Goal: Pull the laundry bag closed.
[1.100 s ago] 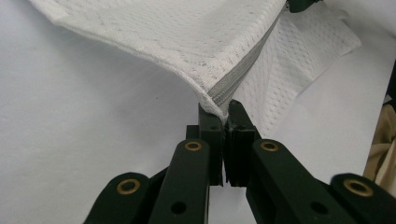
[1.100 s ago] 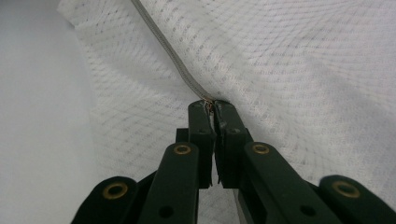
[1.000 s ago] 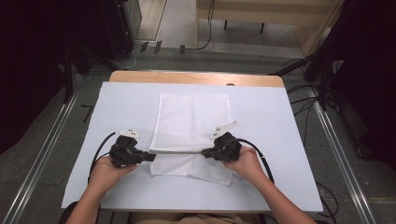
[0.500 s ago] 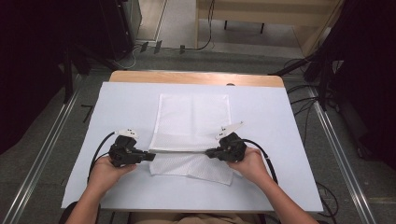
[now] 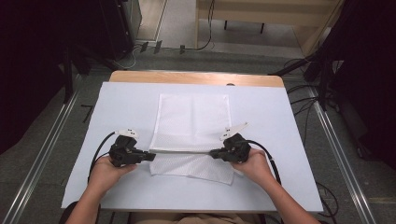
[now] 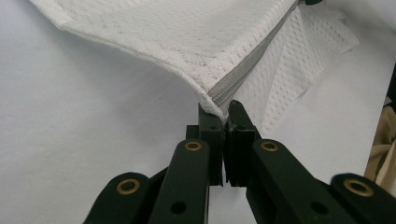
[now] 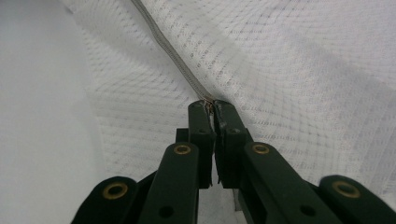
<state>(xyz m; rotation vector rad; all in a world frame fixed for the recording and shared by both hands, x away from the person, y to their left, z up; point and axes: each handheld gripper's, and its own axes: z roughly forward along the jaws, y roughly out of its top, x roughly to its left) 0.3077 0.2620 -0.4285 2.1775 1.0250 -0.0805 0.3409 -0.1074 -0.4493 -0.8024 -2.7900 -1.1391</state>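
Note:
A white mesh cloth (image 5: 194, 119) with a grey zipper edge (image 5: 182, 151) lies in the middle of the white table (image 5: 285, 126). Its near part is folded under, and the zipper edge runs taut between my two grippers. At the edge's left end, my left gripper (image 5: 152, 156) is shut on the cloth; the left gripper view has its jaws (image 6: 223, 109) pinching the corner where the zipper (image 6: 243, 70) ends. On the right end my right gripper (image 5: 212, 153) is shut too, its tips (image 7: 210, 106) clamped on the zipper (image 7: 173, 53) with mesh (image 7: 289, 70) behind.
A wooden strip (image 5: 196, 77) borders the table's far side. Metal rails (image 5: 42, 154) run along both sides on the floor, with cables (image 5: 303, 93) and dark stands beyond. Bare table surface lies left and right of the cloth.
My right gripper has shifted a little to the right with the zipper end in it. The left gripper has stayed put.

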